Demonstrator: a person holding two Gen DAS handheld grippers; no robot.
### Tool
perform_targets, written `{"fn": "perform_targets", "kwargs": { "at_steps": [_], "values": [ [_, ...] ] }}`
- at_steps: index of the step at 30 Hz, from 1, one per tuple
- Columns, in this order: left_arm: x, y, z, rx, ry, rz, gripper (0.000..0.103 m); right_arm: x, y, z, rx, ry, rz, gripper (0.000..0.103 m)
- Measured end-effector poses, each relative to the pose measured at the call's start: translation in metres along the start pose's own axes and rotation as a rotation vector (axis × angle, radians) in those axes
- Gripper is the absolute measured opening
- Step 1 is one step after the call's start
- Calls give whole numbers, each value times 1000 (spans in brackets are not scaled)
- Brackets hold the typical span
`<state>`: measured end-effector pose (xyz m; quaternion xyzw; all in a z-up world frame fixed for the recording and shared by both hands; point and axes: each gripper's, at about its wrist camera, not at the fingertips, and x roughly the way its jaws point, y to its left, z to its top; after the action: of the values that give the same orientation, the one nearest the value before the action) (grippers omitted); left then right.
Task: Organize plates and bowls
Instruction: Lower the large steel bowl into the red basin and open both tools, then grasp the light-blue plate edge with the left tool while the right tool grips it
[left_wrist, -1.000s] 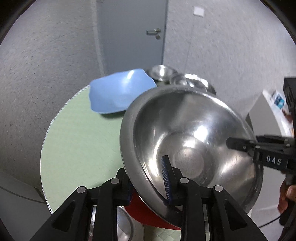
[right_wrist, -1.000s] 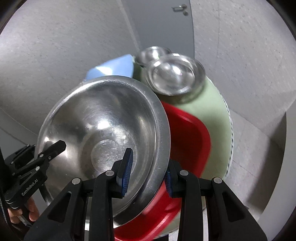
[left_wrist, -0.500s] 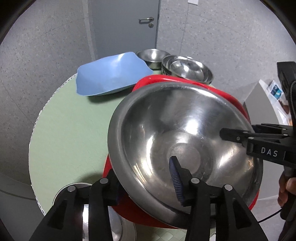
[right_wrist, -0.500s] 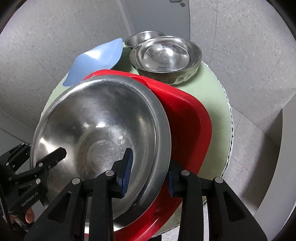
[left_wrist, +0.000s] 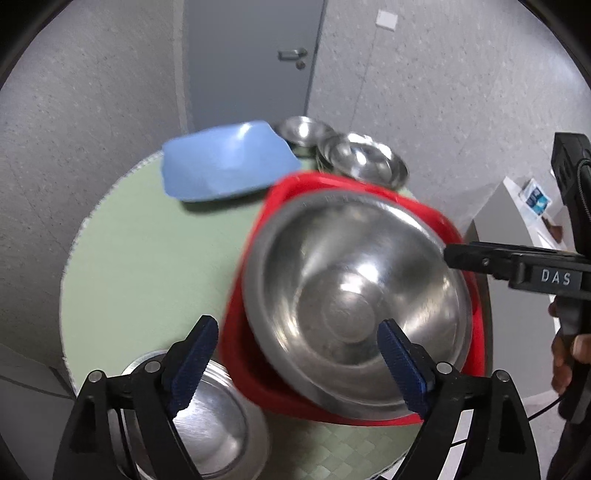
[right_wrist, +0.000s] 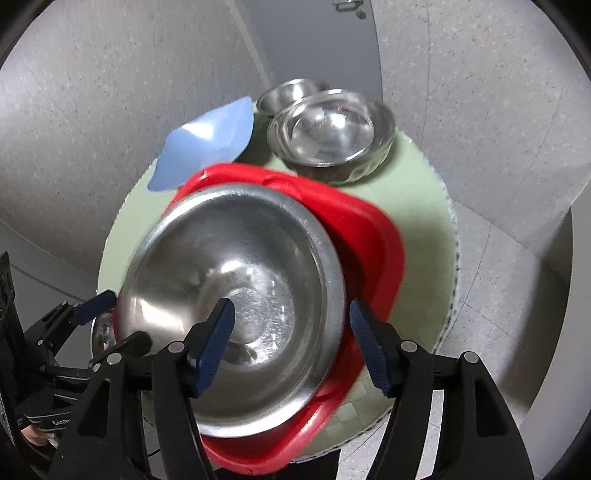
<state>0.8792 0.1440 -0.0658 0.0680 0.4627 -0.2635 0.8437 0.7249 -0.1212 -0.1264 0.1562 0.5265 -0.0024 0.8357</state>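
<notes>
A large steel bowl rests in a red square plate on the round green table. My left gripper is open, its pads on either side of the bowl's near rim without gripping. My right gripper is open too, straddling the bowl's right rim. A blue square plate lies at the back left. Two smaller steel bowls stand behind the red plate. Another steel bowl sits near the left gripper.
The green table is small and round, and its edge is close on all sides. A grey door and speckled walls stand behind. A white cabinet stands at the right.
Both grippers have opened and let go of the large steel bowl, which now sits in the red plate. Both grippers have pulled back a little.
</notes>
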Motion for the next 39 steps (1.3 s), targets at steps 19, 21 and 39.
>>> {"fn": "perform_targets", "kwargs": {
  "at_steps": [19, 21, 39],
  "values": [
    [90, 111, 121, -278, 54, 223, 84, 114, 70, 199, -239, 77, 109, 74],
    [110, 118, 122, -306, 105, 205, 76, 136, 73, 211, -255, 105, 79, 74],
    [167, 131, 143, -339, 181, 172, 34, 205, 76, 217, -337, 223, 53, 60]
  ]
}}
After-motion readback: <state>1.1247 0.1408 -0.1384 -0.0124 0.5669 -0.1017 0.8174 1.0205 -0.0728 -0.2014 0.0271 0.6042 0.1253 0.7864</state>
